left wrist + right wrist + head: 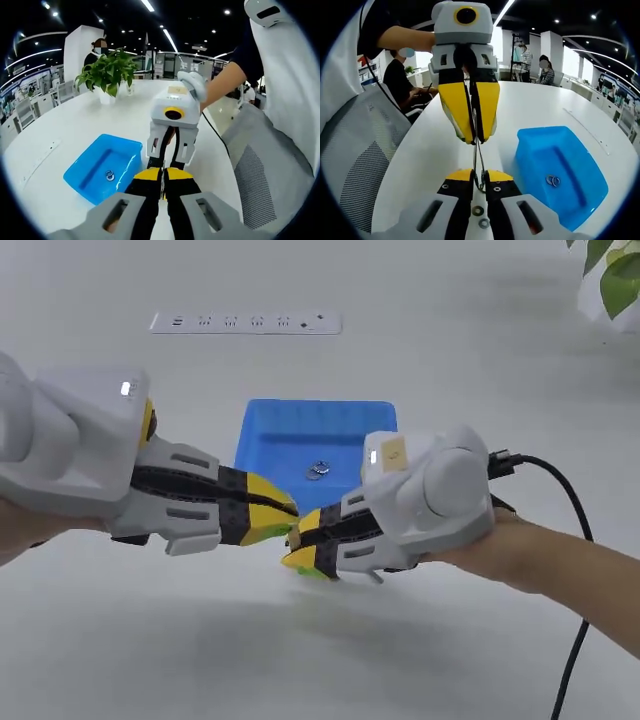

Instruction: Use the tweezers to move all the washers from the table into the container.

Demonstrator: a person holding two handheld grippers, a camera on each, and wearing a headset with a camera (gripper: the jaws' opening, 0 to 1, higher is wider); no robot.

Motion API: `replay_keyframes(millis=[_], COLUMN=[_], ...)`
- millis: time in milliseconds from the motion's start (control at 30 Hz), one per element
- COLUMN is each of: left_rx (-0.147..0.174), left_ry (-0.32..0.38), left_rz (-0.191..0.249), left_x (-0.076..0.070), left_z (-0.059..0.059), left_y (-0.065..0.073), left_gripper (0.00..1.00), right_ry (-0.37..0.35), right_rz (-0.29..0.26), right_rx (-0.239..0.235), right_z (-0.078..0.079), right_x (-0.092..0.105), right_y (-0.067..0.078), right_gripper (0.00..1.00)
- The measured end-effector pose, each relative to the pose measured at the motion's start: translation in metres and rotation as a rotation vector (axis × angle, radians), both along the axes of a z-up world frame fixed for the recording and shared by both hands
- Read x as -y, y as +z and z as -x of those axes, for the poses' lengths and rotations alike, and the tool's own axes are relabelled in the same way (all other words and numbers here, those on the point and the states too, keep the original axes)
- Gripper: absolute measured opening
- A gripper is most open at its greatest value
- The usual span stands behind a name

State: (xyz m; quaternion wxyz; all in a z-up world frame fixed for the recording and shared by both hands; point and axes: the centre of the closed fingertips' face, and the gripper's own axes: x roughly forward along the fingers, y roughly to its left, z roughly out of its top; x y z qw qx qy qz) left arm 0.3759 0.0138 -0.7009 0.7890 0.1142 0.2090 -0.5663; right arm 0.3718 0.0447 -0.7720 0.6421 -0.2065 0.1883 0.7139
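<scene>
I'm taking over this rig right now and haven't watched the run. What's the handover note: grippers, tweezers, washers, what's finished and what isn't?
Left gripper: jaws closed on one end of the tweezers.
Right gripper: jaws closed on the other end, so the two grippers meet tip to tip in front of the blue container.
Done: washers in the container, apparently two.
Left: two washers on the table, just under the right gripper's jaws.
Next, probably: settle the tweezers in one gripper, then pick those two up.
</scene>
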Motion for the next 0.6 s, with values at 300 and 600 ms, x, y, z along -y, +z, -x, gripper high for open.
replay_keyframes(millis=[300,600], left_rx=[0.003,0.015], left_ry=[0.040,0.081], left_rz=[0.027,0.040], left_x=[-0.006,-0.014], left_z=[0.005,0.013], left_y=[0.007,0.013], left_gripper=[0.14,0.18], right_ry=[-0.012,-0.020], right_rz=[-0.006,-0.005], right_rx=[0.003,0.011], right_z=[-0.001,0.002], right_x=[0.000,0.001], right_y=[0.006,0.015], right_gripper=[0.09,0.09])
